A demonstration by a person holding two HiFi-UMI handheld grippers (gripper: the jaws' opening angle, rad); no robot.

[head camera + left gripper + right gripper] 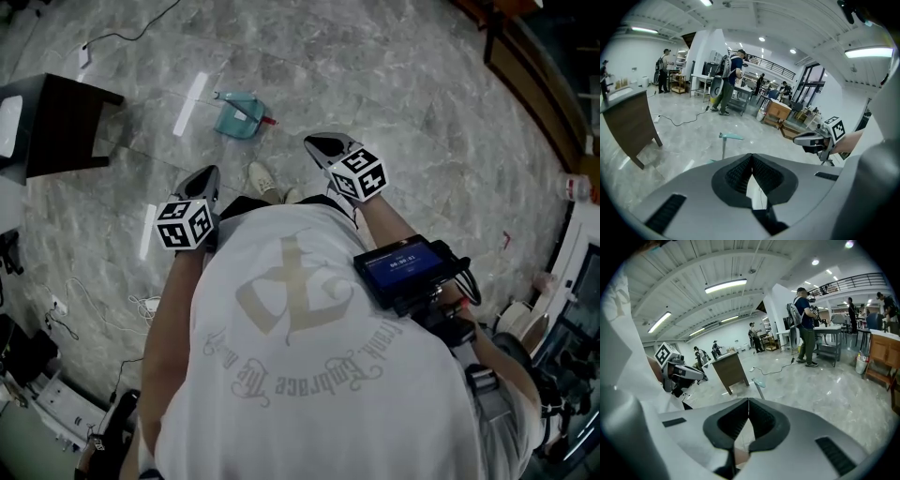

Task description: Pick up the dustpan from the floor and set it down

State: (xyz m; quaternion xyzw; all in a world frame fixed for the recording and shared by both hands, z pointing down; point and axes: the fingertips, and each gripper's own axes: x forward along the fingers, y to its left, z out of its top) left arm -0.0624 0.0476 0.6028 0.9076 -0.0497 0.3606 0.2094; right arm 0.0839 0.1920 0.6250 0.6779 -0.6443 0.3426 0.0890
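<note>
Grey marbled workshop floor (pixel 403 112) bears the teal dustpan (pixel 240 114) near a dark table (pixel 66 122), ahead of left gripper (pixel 751 157) and right gripper (pixel 748 401) (the 2 closed on nothing); screen (pixel 401 265) text unreadable.

Bright, even indoor light from ceiling strip lights (pixel 725 285), pale glare streaks on the polished floor (pixel 192 103), soft faint shadows, strong fisheye bending and dark corners in both gripper views, far background slightly blurred.
</note>
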